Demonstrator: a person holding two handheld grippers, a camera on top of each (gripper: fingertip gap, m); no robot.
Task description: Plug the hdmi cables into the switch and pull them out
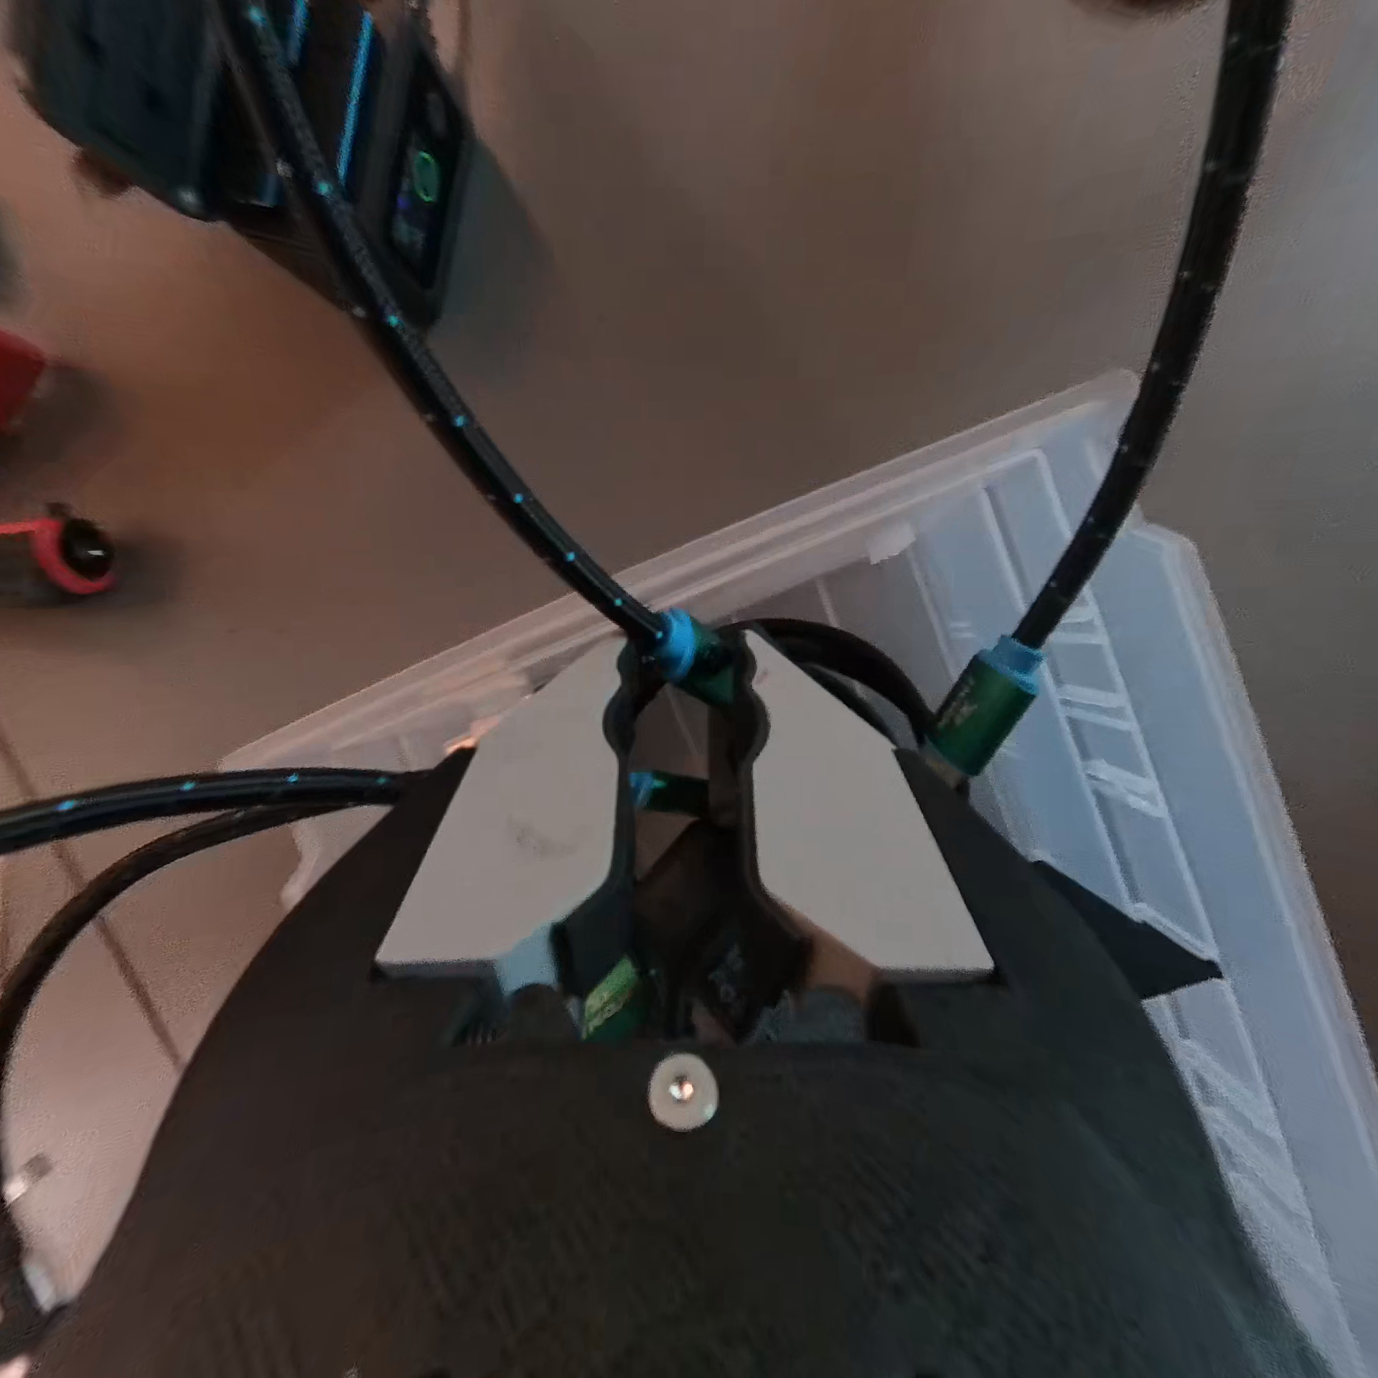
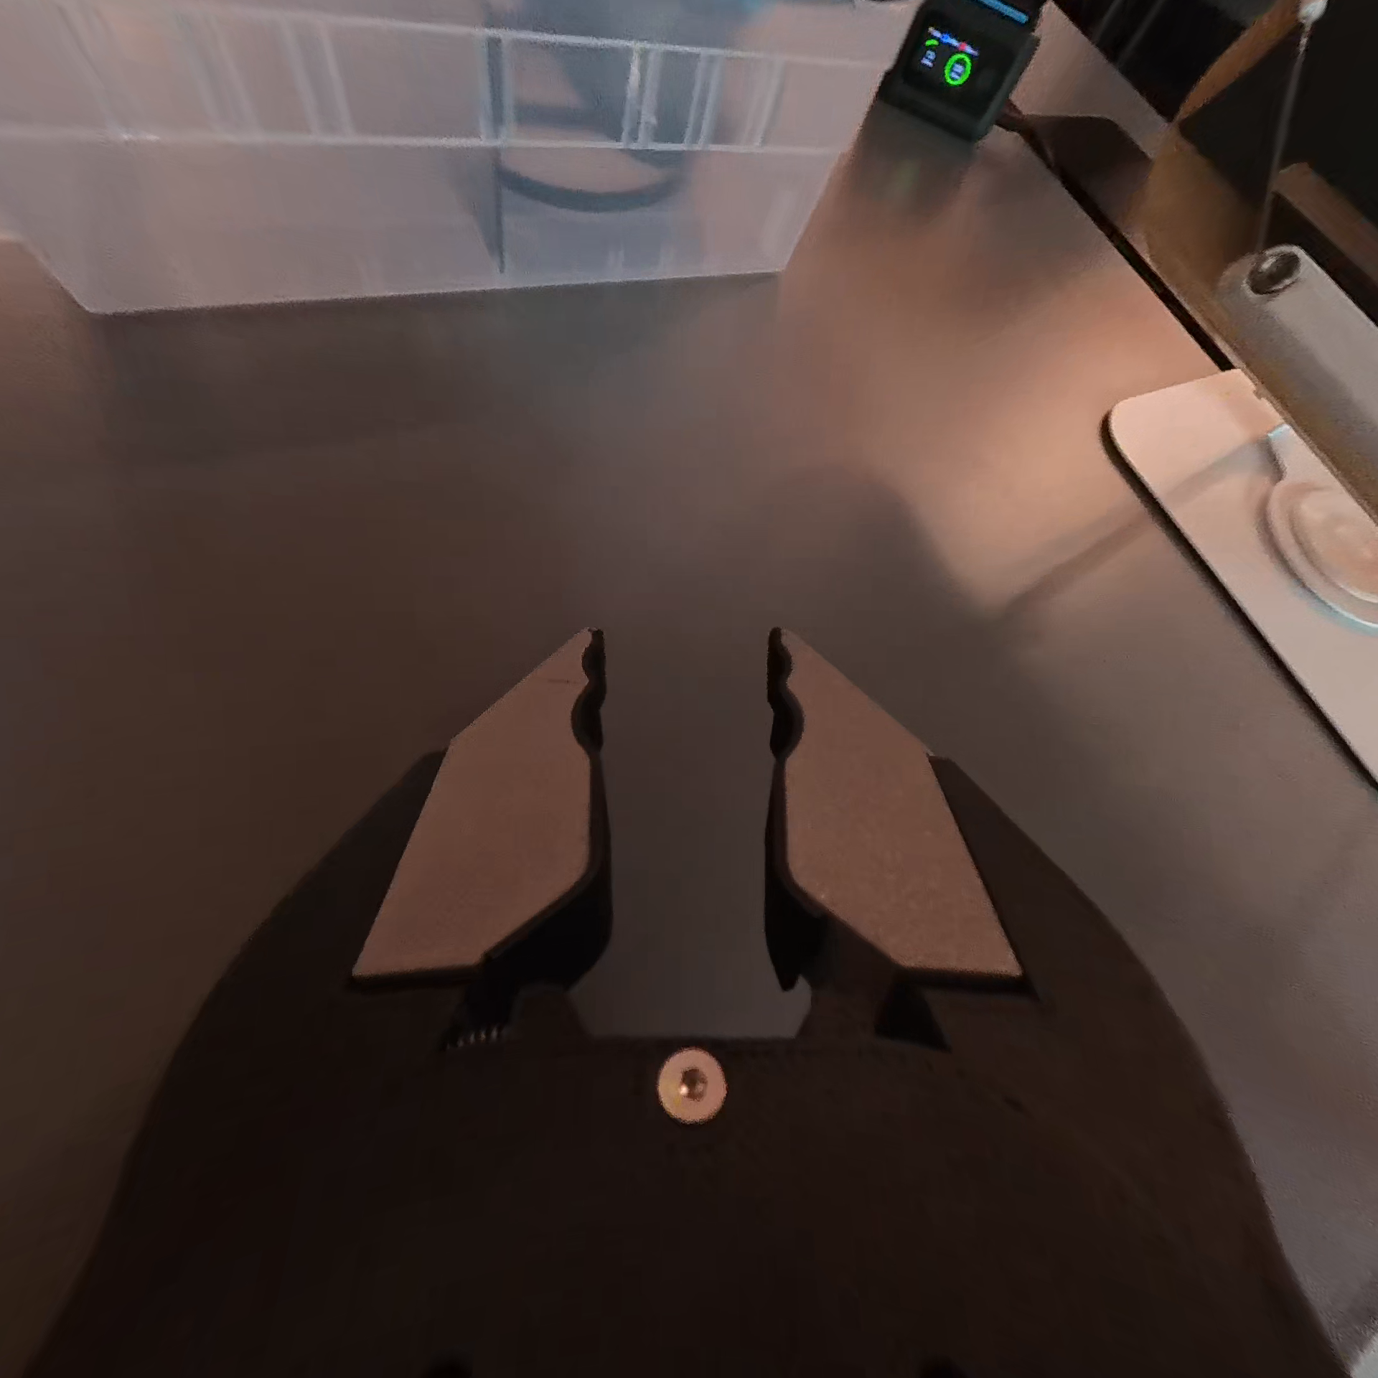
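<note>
The left gripper (image 1: 682,660) is pinching the green plug (image 1: 697,664) of a braided black cable (image 1: 462,429) at its fingertips, just behind the blue collar, a hold that is probably keeping the plug stiff and steerable for insertion or withdrawal; the fingers themselves are standing close together around it. The cable is running up and leftward across a dark device (image 1: 246,142) near the desk's (image 1: 783,224) far left corner in this view; whether that device is the switch cannot be told, since motion blur is smearing it. A second cable (image 1: 1163,335) is arcing down on the right, and its green plug (image 1: 984,712) is resting free against the gripper's body, over a clear plastic bin (image 1: 1081,537); it is held by nothing. Two more cable runs (image 1: 186,794) are leaving toward the left edge. The right gripper (image 2: 686,649) is standing spread and empty above bare desk (image 2: 522,485), apparently waiting its turn. Its view is adding what the left view lacks: the bin's (image 2: 298,209) long side wall along the desk's far edge, a small lit screen unit (image 2: 958,67) at the far right corner, and a white tray (image 2: 1230,485) at the right edge. It is showing no cable or plug near its fingers, while the left view alone is showing the grasp.
</note>
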